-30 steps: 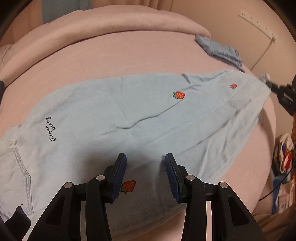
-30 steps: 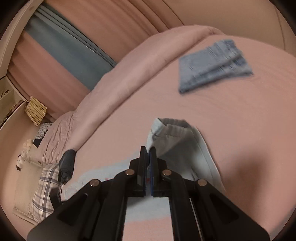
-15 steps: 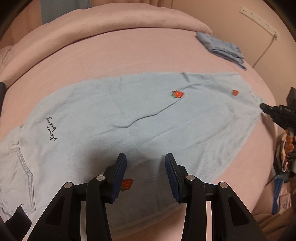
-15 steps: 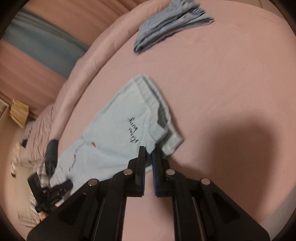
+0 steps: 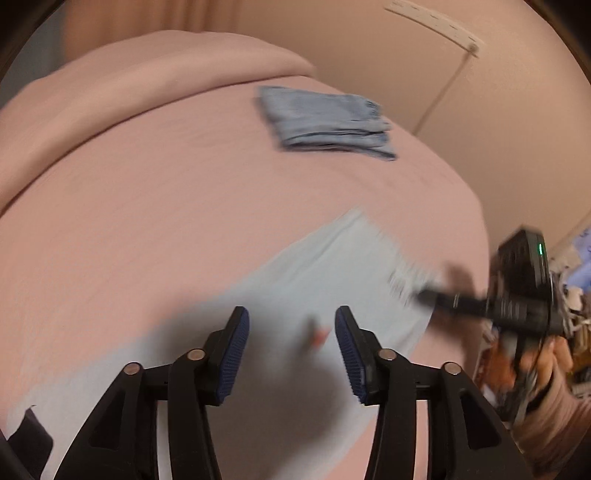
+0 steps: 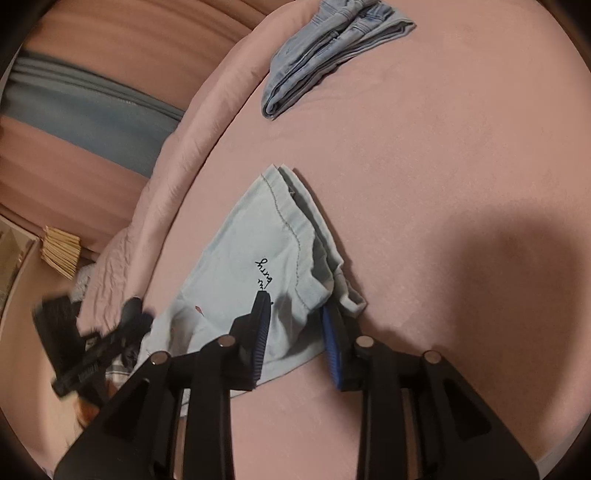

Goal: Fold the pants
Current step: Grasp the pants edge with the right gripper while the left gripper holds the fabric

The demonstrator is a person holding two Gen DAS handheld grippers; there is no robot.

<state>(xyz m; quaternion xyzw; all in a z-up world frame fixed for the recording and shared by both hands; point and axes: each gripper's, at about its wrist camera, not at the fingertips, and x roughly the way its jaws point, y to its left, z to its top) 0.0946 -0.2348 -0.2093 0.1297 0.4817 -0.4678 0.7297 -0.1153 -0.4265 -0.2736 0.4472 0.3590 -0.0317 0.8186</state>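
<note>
I count two hand-held grippers: my left hand-held gripper [image 5: 291, 345] and my right hand-held gripper [image 6: 295, 336], both with jaws apart, nothing between them. One pair of light blue pants [image 6: 255, 266] on one bed [image 6: 443, 147]. One folded stack of jeans [image 6: 325, 48] further back; layers in it too bunched to count. One strawberry patch [image 5: 319, 334] visible on the pants, blurred. One line of black script [image 6: 265, 273]. One power strip [image 5: 436, 24] on the wall.

The pants [image 6: 258, 258] lie flat on the bed [image 6: 443, 147], at its near edge. The folded jeans [image 6: 325, 48] lie farther back on the bed, well apart from the pants.
</note>
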